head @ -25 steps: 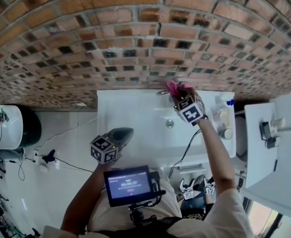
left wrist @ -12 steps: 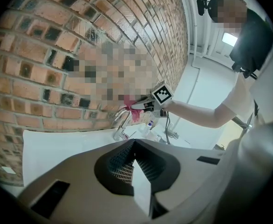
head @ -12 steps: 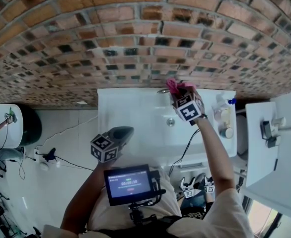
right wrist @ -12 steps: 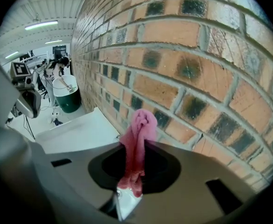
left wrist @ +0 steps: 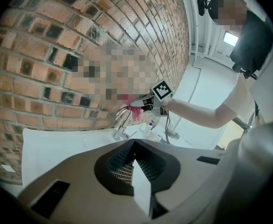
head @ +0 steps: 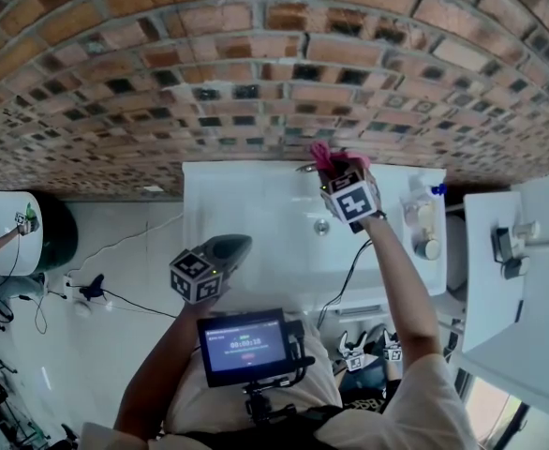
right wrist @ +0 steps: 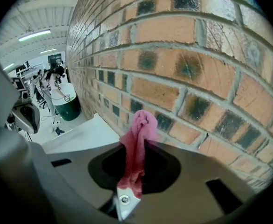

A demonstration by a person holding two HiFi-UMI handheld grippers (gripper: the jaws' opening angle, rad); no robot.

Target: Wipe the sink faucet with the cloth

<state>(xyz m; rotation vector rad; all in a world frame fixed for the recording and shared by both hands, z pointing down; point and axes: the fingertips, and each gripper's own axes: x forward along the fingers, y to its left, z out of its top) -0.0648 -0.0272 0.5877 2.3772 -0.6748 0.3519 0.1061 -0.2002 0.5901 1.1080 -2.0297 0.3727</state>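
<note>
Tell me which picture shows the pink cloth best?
The right gripper view: the pink cloth is big and close, pinched in the fingers. The head view shows a small tuft; the left gripper view, a tiny scrap.

pink cloth [right wrist: 139, 141], bunched, pinched in the right hand-held gripper [right wrist: 126, 192]; just beside the curved chrome faucet [left wrist: 121, 119]

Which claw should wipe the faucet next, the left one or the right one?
Right. The right claw is shut on the pink cloth, right by the faucet. The left claw is empty and farther away.
</note>
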